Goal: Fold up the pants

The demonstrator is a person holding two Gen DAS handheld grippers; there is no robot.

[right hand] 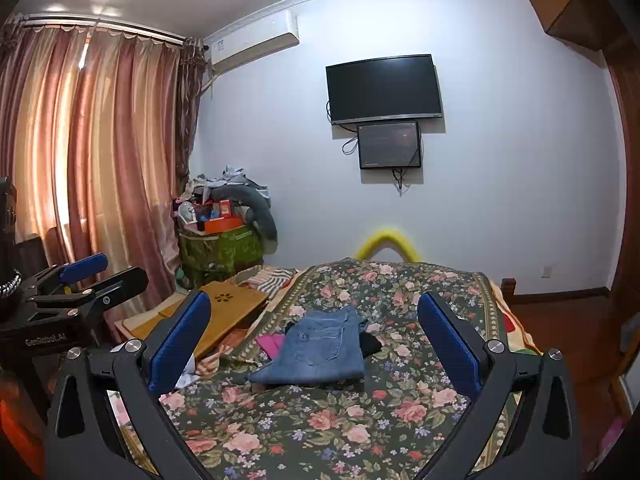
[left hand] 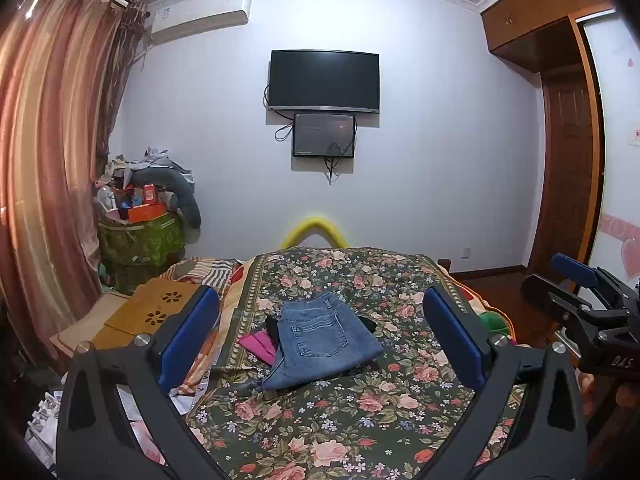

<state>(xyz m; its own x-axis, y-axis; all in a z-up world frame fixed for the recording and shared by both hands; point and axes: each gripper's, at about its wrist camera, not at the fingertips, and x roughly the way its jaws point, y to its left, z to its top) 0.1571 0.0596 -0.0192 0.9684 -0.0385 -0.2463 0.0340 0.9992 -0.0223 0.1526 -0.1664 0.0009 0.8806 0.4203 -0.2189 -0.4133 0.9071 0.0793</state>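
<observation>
The jeans (left hand: 320, 340) lie ahead of both tools, out past their fingertips on the floral bedspread (left hand: 340, 420), already gathered into a compact, roughly rectangular bundle with a back pocket facing up; judging from that shape, the folding looks finished or nearly so, with perhaps only a final squaring of the edges left, since the lower corner nearest the left tool (left hand: 320, 332) sticks out a little unevenly. The left tool is released, its two blue-padded fingers spread wide with nothing between them, held above the bed and well apart from the denim. The right tool (right hand: 316, 340) is likewise released and empty, fingers wide, hovering short of the bundle. The denim is mid-blue, faded, stiff enough to hold flat layers with crisp stitched seams, and its folded edge nearest the tools looks thick and rounded. Tucked beyond the bundle, partly under it on the side toward the left tool, is a pink cloth (left hand: 260, 342), and something black (left hand: 370, 324) peeks out on the far side toward the right tool; what either one is cannot be told. The bedspread is a thin, smooth-looking cloth printed with pink roses on dark green, lying mostly flat with gentle ripples. Off to the left tool's outer side sits a wooden lap tray (left hand: 156, 312) with flower-shaped cut-outs.
</observation>
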